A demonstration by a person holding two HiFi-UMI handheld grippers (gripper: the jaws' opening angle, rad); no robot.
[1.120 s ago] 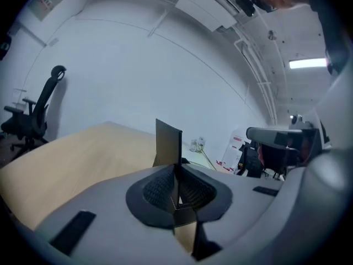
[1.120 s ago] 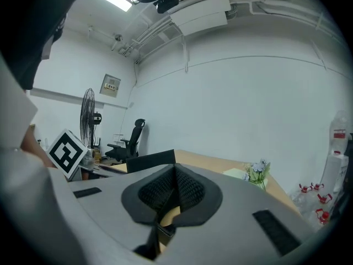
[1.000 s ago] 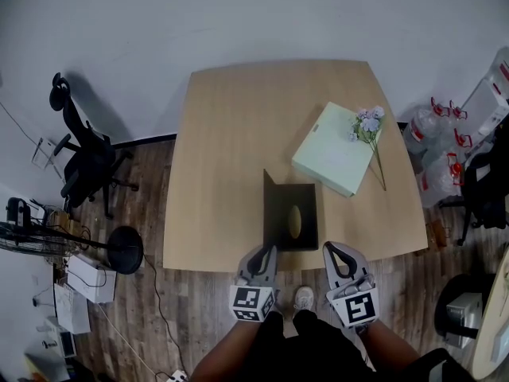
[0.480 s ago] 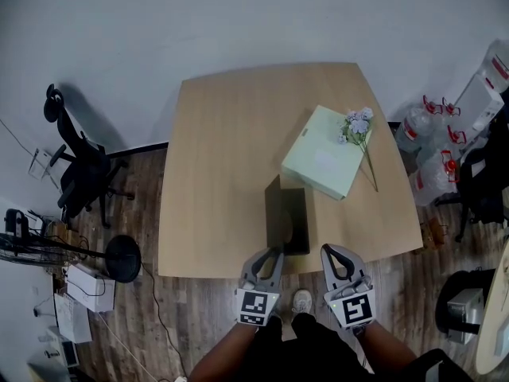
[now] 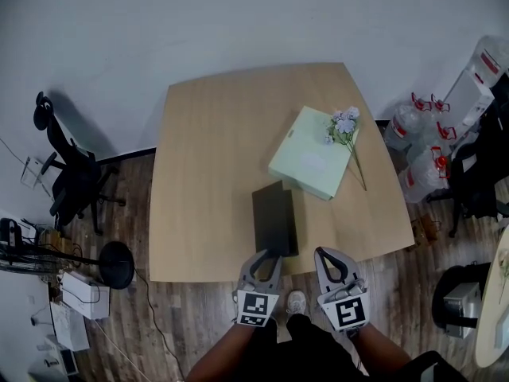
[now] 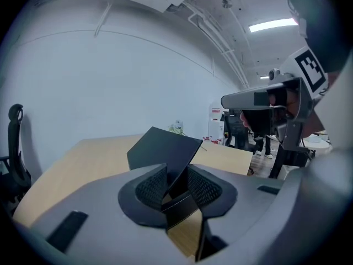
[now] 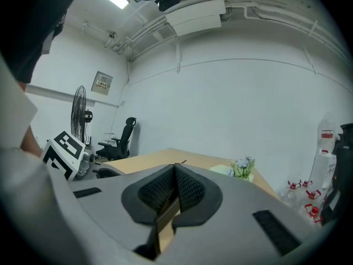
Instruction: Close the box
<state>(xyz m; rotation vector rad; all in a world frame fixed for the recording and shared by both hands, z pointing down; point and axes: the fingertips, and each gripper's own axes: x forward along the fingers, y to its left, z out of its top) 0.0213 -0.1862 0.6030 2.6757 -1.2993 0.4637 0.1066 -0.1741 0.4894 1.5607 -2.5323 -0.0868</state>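
Note:
The black box (image 5: 274, 218) lies flat and closed on the wooden table (image 5: 207, 173), close to its near edge. My left gripper (image 5: 269, 255) is at the box's near end. In the left gripper view a thin black corner of the box (image 6: 165, 148) stands between the ribbed pads (image 6: 151, 187). The jaws are opening, and a small gap shows on each side of the panel. My right gripper (image 5: 327, 256) hovers just off the table's near edge, to the right of the box. It is shut, with nothing between its pads (image 7: 190, 191).
A pale green flat box (image 5: 311, 163) with a sprig of artificial flowers (image 5: 342, 124) on it lies just beyond the black box to the right. An office chair (image 5: 67, 177) stands on the left, with water bottles (image 5: 417, 146) on the right.
The box's lid stood upright a second ago and now lies flat on the box. The left gripper has stayed at the box's near end. The right gripper has kept its place.

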